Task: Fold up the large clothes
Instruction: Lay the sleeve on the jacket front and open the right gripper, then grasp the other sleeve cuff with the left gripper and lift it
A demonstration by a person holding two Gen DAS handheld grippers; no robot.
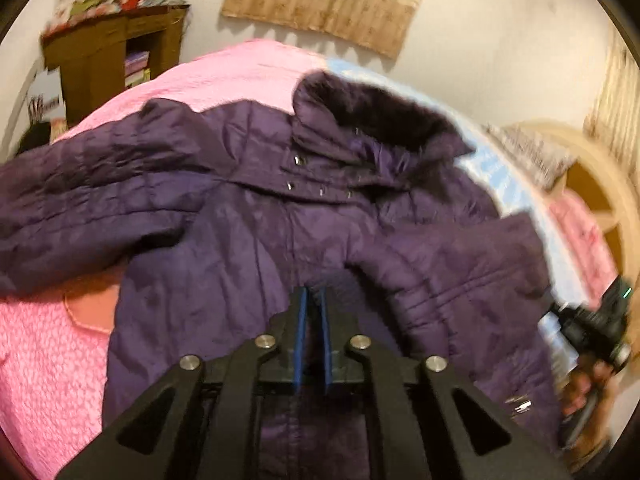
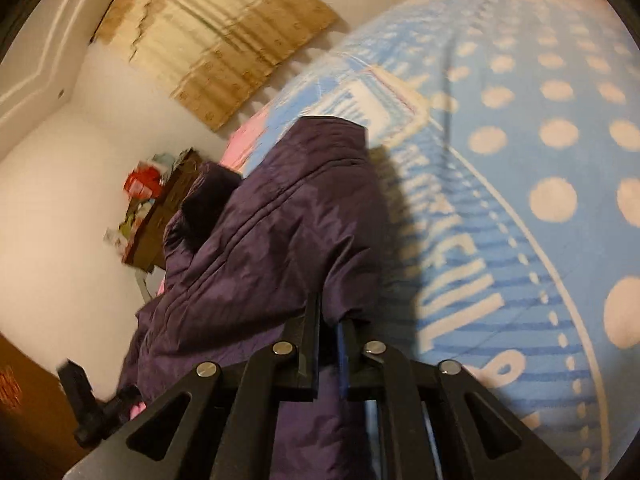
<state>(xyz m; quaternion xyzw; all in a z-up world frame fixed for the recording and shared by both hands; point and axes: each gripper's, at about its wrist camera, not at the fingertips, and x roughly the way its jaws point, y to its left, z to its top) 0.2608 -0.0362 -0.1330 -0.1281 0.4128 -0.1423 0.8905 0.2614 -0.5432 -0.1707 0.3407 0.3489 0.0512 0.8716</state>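
Observation:
A dark purple padded jacket (image 1: pixel 248 216) with a furry collar (image 1: pixel 372 112) lies front up on the bed, one sleeve (image 1: pixel 80 200) stretched to the left. My left gripper (image 1: pixel 314 300) rests on the middle of its front, blue pads nearly together and pinching a fold of the fabric. At the jacket's right edge a hand (image 1: pixel 588 388) holds the other gripper. In the right wrist view my right gripper (image 2: pixel 334 322) is shut on the jacket (image 2: pixel 280 240), whose fabric runs between the fingers and bulges up ahead of them.
A pink bedspread (image 1: pixel 48 352) and a blue blanket (image 2: pixel 520 160) with white dots cover the bed. A brown shelf (image 1: pixel 100 64) piled with things stands by the far wall. Cardboard (image 1: pixel 328 0) hangs on that wall. A pale wooden headboard (image 1: pixel 600 184) is at the right.

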